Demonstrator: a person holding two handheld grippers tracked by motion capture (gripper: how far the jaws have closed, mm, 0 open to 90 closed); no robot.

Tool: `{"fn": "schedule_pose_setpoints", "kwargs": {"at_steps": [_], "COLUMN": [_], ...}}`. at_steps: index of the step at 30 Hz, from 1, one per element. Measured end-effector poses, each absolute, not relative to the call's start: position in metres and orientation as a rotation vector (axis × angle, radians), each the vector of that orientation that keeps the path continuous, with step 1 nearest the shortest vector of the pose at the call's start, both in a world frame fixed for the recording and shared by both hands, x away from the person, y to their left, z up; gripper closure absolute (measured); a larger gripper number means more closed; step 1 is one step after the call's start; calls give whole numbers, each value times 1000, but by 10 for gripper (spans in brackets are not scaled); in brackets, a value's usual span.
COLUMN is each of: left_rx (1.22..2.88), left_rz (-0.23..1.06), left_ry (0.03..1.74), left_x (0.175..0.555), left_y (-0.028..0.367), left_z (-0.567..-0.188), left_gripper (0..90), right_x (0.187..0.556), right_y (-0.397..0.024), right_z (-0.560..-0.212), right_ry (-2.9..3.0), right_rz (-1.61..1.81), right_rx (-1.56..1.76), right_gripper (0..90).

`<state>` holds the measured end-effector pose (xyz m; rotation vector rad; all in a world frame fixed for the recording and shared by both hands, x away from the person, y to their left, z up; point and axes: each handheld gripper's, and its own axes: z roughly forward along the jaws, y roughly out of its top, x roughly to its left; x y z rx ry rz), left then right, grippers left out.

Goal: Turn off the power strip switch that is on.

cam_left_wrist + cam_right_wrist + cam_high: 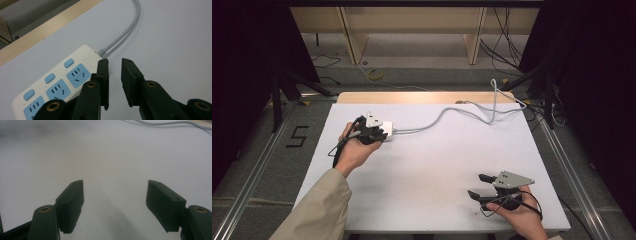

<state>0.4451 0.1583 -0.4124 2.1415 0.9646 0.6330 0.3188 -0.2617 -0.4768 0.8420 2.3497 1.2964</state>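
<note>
Left gripper (115, 63) sits just beside white power strip (62, 80) at table's (437, 165) far left, jaws slightly apart, empty. Right gripper (477, 186) near front right, jaws wide, empty.

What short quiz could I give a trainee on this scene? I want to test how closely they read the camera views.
1. True or false: the left gripper has its jaws closed on the grey cable.
2. Which gripper's jaws stand wider apart? A) left B) right
3. Fill in: the power strip has blue sockets, each with a blue ____ above it.

Key: 1. False: the jaws have a gap and hold nothing, beside the strip's cable end. 2. B. 3. Switch.
</note>
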Motion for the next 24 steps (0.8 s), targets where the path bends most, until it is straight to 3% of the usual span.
{"fn": "schedule_pose_setpoints", "kwargs": {"at_steps": [3, 12, 24], "left_rx": [2121, 2061, 2023], "left_rz": [620, 584, 553], "left_ry": [950, 892, 808], "left_x": [436, 412, 372], "left_y": [158, 156, 168], "left_z": [-412, -421, -443], "left_gripper": [659, 372, 306], "right_x": [319, 319, 319], "right_y": [-262, -262, -262], "right_z": [-477, -477, -477], "right_ry": [2351, 2350, 2348], "right_rz": [1297, 1296, 1299], "right_rx": [840, 843, 842], "right_gripper": [315, 315, 315]}}
